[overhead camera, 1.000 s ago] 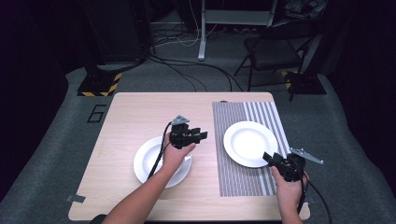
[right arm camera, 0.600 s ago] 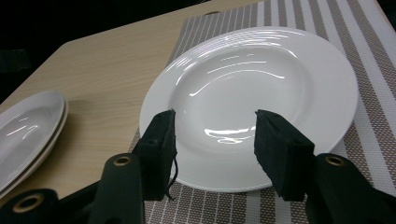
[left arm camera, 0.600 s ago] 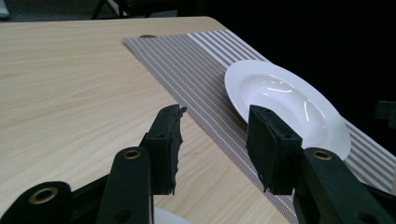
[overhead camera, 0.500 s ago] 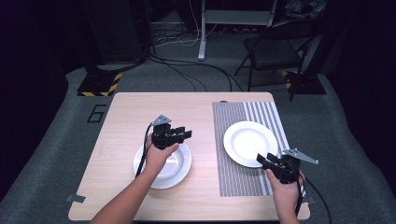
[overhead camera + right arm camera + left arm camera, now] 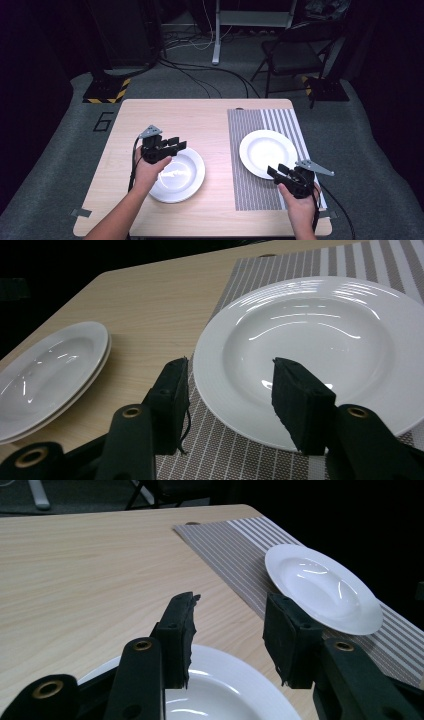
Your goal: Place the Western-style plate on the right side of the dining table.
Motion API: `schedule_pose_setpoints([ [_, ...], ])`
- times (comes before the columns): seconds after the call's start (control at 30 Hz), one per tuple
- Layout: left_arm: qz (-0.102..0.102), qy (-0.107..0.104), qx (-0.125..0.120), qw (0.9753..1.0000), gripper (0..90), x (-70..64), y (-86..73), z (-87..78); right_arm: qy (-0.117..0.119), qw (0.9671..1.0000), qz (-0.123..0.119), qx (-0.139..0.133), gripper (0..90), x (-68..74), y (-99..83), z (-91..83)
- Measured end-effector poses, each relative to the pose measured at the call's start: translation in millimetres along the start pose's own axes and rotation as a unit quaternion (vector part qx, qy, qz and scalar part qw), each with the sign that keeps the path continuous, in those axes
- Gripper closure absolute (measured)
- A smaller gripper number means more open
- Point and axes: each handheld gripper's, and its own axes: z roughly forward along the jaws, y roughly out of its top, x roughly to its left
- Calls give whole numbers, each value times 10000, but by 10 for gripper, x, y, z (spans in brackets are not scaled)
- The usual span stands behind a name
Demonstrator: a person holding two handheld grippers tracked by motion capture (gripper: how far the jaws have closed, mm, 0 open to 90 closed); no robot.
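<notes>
Plates are the work here: a stack of two white soup plates [image 5: 176, 174] lies on the bare wooden table [image 5: 210, 120] at near left, and a single white plate [image 5: 268, 153] lies on the striped placemat [image 5: 260, 125] at right.

Your left gripper [image 5: 170, 146] hovers over the far left rim of the stack, its jaws standing wide with nothing between them. In the left gripper view that gripper [image 5: 230, 630] looks across the stack's rim [image 5: 240, 690] toward the single plate [image 5: 320, 587]. Your right gripper [image 5: 280, 173] sits at the near edge of the single plate, jaws also wide and empty; its own view has the gripper [image 5: 230, 405] straddling the plate's near rim [image 5: 235, 405], with the stack [image 5: 50, 375] off to the left.

The likely step is gripping the top plate of the stack. To do it well, lower the left jaws so one pad slips under the top rim only, not both plates, then close firmly before lifting level.

Compared with half a second ago, your left gripper has drawn back leftward off the middle of the stack to its rim. Your right gripper has scarcely moved.
</notes>
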Motion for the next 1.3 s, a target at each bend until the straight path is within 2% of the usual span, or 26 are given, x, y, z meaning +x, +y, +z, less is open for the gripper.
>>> schedule_pose_setpoints([
  [0.2, 98, 118, -120, 9998, 554, 46, -15, -234, 210, 9997, -134, 30, 488, 104, 14, 11],
  [0.33, 156, 207, -90, 9996, 554, 72, -54, -352, 258, 9993, -245, 82, 487, 150, -1, 16],
  [0.47, 70, 256, -82, 9996, 554, 135, -148, -431, 396, 9988, -259, 145, 484, 188, -29, 33],
  [0.63, 25, 364, -60, 9993, 551, 201, -308, -480, 542, 9973, -423, 248, 479, 228, -69, 107],
  [0.77, -41, 366, 0, 9993, 546, 238, -421, -497, 645, 9958, -565, 331, 468, 253, -98, 176],
  [0.97, 33, 425, 60, 9991, 534, 287, -551, -539, 765, 9928, -815, 432, 459, 295, -170, 285],
  [1.1, -53, 391, 158, 9991, 523, 352, -637, -547, 881, 9905, -903, 546, 456, 310, -228, 364],
  [1.3, -187, 507, 160, 9984, 506, 454, -759, -570, 1025, 9860, -1115, 691, 461, 346, -298, 451],
])
